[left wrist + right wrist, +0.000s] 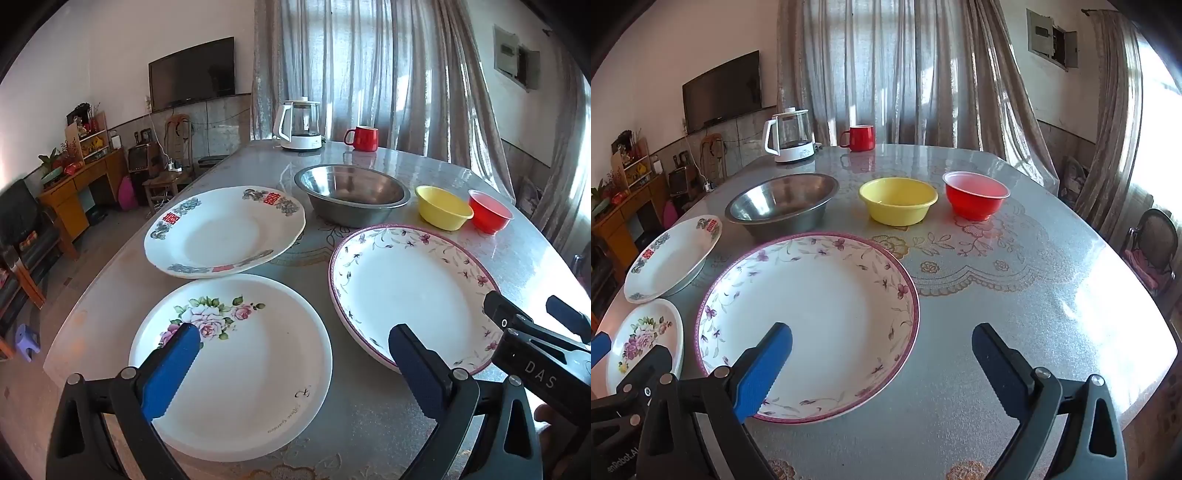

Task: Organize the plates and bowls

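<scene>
Three plates lie on the table: a rose-print plate point(236, 365) nearest, a plate with red characters point(221, 230) behind it, and a purple-rimmed floral plate point(410, 291) to the right. Beyond stand a steel bowl point(352, 197), a yellow bowl point(443, 206) and a red bowl point(489, 214). My left gripper point(291, 347) hovers open above the rose-print plate's right side, holding nothing. My right gripper point(882, 343) hangs open over the near right edge of the purple-rimmed plate point(809, 321), empty too. The steel bowl point(783, 203), yellow bowl point(897, 199) and red bowl point(975, 197) line up behind it.
A white kettle point(299, 125) and a red mug point(362, 138) stand at the table's point(1015, 295) far edge. Curtains hang behind. A chair point(1152, 247) stands by the right side. Furniture and a wall television fill the left of the room.
</scene>
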A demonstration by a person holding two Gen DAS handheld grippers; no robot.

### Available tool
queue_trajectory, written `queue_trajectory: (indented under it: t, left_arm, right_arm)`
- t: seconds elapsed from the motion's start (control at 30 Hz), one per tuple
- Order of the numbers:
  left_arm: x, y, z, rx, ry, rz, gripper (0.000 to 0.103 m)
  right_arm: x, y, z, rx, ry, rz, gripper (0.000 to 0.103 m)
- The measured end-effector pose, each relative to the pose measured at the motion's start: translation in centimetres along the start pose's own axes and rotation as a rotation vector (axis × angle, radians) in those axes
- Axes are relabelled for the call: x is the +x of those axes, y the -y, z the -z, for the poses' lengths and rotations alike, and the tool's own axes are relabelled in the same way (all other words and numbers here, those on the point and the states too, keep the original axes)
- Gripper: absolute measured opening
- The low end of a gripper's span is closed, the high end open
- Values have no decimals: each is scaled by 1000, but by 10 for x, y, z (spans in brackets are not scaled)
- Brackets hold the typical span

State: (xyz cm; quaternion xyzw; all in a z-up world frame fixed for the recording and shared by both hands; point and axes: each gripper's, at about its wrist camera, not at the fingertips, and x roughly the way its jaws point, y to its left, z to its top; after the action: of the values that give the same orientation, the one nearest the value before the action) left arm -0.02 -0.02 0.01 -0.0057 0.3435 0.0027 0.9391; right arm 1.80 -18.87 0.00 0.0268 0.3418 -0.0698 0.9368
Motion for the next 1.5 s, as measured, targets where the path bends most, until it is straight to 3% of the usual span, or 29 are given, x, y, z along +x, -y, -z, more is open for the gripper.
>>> queue_trajectory:
  t: [0.17, 0.33, 1.5]
  left_arm:
    - [-10, -7, 1, -1, 29, 4, 103]
    - [-1, -8, -4, -12, -9, -20, 103]
    - [5, -4, -3, 7, -18, -21, 103]
  right_arm:
    - [-4, -3, -1, -16, 20, 5, 100]
    - [-1, -8, 0, -43, 23, 9, 100]
    - [7, -6, -1, -37, 18, -13, 100]
